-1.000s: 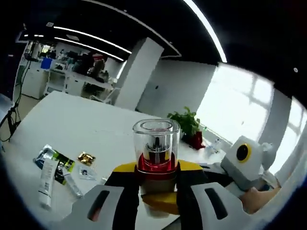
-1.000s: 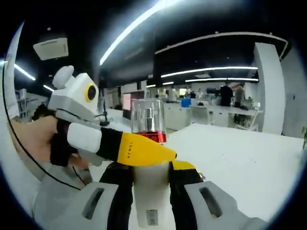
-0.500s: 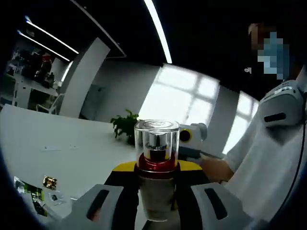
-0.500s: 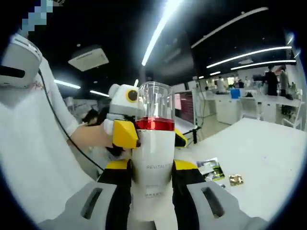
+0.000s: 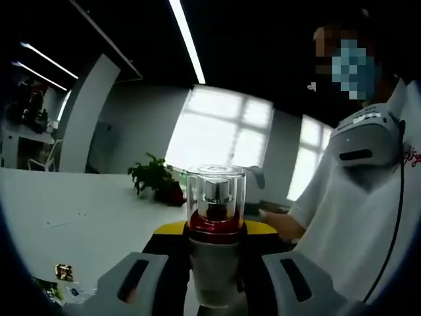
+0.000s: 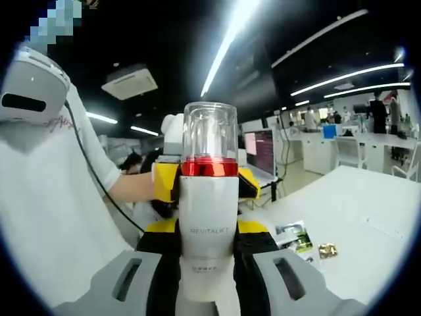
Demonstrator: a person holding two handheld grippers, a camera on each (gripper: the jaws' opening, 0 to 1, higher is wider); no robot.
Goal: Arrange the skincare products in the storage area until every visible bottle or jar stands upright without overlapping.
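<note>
A white pump bottle (image 5: 214,263) with a red ring and a clear cap stands upright between my left gripper's (image 5: 214,232) yellow-tipped jaws, which are shut on its body. In the right gripper view the same bottle (image 6: 208,224), lettered REVITALIFT, is held low on its white body by my right gripper (image 6: 206,229), also shut. The left gripper (image 6: 205,183) shows behind it there, its yellow tips clamped just under the red ring. The bottle is lifted off the table.
A white table (image 5: 79,210) stretches below, with a gold sachet (image 5: 64,271) on it and a potted plant (image 5: 154,179) at its far edge. A leaflet (image 6: 296,238) lies near another sachet (image 6: 327,249). A person's white shirt (image 6: 46,197) is close by.
Both views have swung round with the hands, from the table and office toward the person and windows. The bottle stays held between both grippers, which have come closer together on it.
</note>
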